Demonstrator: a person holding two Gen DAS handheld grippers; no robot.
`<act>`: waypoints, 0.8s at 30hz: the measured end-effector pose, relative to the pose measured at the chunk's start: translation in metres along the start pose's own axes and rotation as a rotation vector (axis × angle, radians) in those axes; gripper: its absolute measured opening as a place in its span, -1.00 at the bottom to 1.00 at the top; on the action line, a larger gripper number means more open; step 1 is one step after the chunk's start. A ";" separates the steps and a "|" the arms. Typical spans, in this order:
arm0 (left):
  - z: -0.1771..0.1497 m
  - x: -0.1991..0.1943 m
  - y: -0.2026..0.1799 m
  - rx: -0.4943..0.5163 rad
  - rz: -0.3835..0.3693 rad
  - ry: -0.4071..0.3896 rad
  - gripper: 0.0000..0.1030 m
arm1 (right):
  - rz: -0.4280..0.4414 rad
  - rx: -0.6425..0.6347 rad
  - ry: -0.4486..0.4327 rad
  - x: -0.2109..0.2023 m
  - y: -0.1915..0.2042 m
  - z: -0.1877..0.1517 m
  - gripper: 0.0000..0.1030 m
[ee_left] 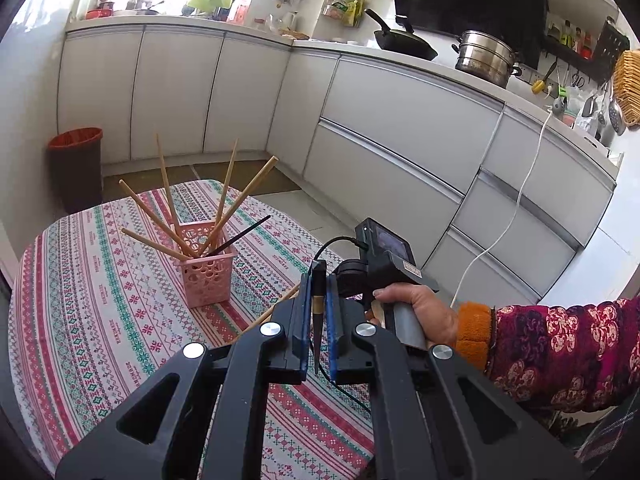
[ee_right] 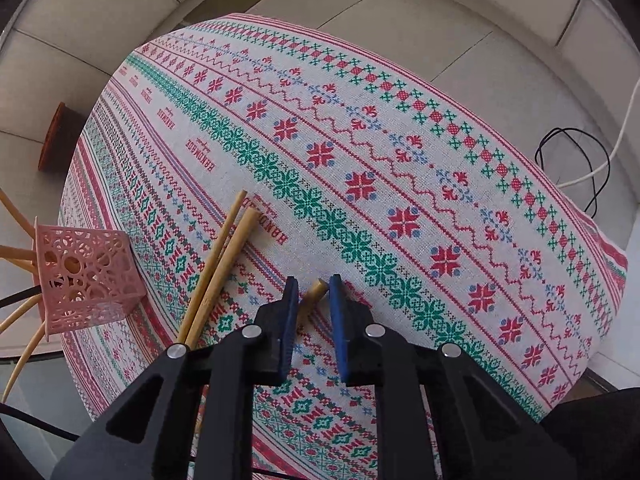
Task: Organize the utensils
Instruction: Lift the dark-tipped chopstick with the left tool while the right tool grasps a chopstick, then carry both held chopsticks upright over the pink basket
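A pink perforated basket [ee_left: 206,268] stands on the patterned tablecloth and holds several wooden chopsticks and one black one. My left gripper [ee_left: 319,280] is shut on a black chopstick [ee_left: 318,312] with a gold band, held upright above the table, right of the basket. In the right wrist view the basket [ee_right: 86,276] is at the left. Two wooden chopsticks [ee_right: 218,268] lie on the cloth beside it. My right gripper [ee_right: 314,284] is low over the table, its jaws partly open around the end of a third wooden chopstick [ee_right: 314,292].
The round table [ee_right: 400,160] has its far edge close to white kitchen cabinets [ee_left: 400,128]. A dark bin with a red rim [ee_left: 76,168] stands on the floor beyond the table. Black and white cables [ee_right: 580,168] lie off the table's right edge.
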State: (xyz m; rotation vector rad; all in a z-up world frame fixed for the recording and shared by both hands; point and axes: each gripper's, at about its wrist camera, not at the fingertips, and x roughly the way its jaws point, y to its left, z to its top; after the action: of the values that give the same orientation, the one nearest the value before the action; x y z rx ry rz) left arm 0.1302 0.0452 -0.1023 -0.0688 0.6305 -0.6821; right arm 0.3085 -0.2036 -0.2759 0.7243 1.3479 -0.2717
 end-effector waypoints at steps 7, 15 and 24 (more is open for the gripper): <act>0.001 -0.001 -0.004 0.013 0.005 0.005 -0.88 | -0.056 0.000 -0.023 0.004 0.023 -0.005 -0.71; 0.001 -0.012 -0.004 0.011 0.031 -0.014 -0.88 | 0.143 0.037 -0.133 -0.018 -0.005 -0.008 -0.84; -0.001 -0.025 -0.009 -0.038 0.104 -0.049 -0.88 | 0.243 -0.269 -0.350 -0.108 0.000 -0.060 -0.84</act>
State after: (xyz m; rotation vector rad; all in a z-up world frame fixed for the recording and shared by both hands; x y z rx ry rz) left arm 0.1095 0.0535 -0.0876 -0.0869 0.5957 -0.5667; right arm 0.2369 -0.1906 -0.1767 0.5758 0.9304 -0.0182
